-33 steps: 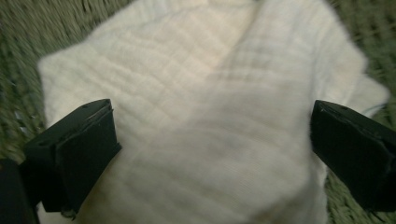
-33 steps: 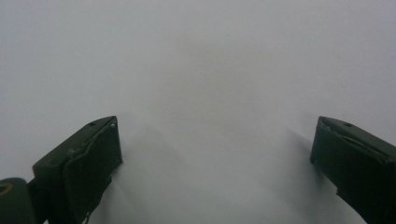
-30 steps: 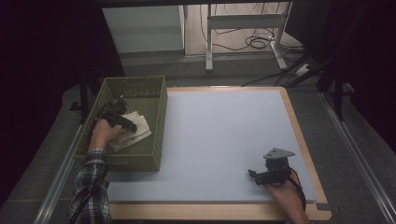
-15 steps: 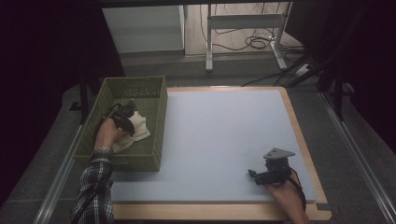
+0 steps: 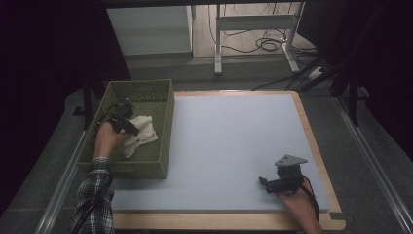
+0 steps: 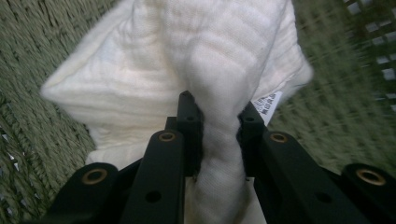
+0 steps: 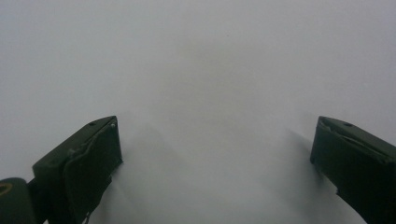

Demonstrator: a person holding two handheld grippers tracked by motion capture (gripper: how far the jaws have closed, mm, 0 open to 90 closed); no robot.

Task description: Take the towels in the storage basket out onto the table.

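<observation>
At the table's left edge, a cream cloth [image 5: 140,131] lies inside the green woven basket [image 5: 160,146]. A bunched fold of it is pinched between the jaws of the left tool [image 6: 218,122], which have just been closing, presumably so that it can be lifted out. Near the front right corner, the right tool [image 7: 215,149] is held spread wide above the bare pale table [image 5: 229,136], apparently in waiting.

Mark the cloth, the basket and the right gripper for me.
cloth [image 6: 205,56], left gripper view, on the bunched fold above the fingers.
basket [image 5: 168,122], high view, on its right wall.
right gripper [image 7: 215,154], right gripper view, midway between its open fingers.
</observation>
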